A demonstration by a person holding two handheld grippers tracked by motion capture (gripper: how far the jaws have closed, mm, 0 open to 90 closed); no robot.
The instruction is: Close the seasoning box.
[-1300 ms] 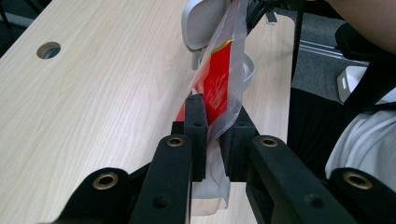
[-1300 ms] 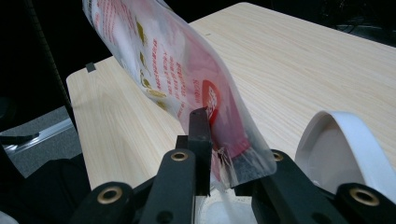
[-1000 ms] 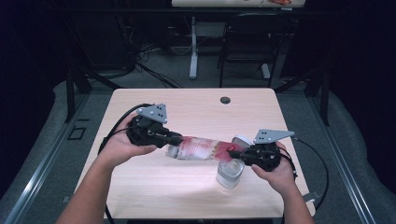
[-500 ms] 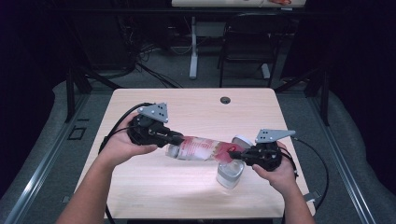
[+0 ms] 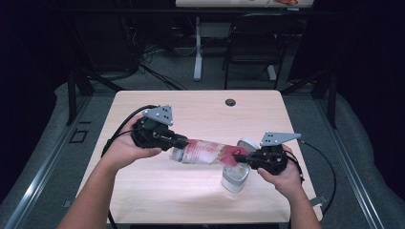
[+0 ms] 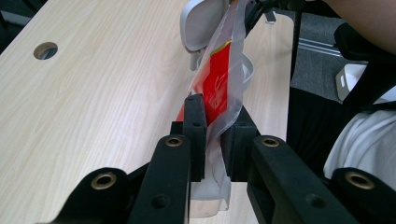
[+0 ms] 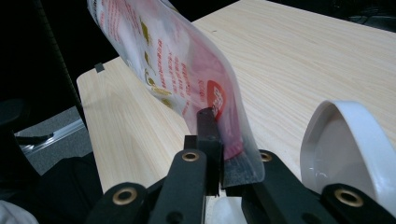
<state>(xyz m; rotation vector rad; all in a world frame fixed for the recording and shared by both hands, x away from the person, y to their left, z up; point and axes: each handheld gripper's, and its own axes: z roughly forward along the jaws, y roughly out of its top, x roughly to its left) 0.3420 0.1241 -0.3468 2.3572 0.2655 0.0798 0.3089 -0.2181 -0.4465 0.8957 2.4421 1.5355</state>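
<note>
Currently the clear plastic pouch with red print [image 5: 205, 151] hangs stretched between left gripper [image 5: 184, 142] and right gripper [image 5: 244, 157], each clamped on one end, above the white lidded container [image 5: 235, 177] near the tabletop's right front corner, presumably for emptying.

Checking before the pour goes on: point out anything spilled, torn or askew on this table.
Nothing looks spilled or torn. The pouch hangs stretched between the left tool and the right tool, each clamped on one end, above the clear container, whose white lid stands flipped open. The table looks dry.
</note>
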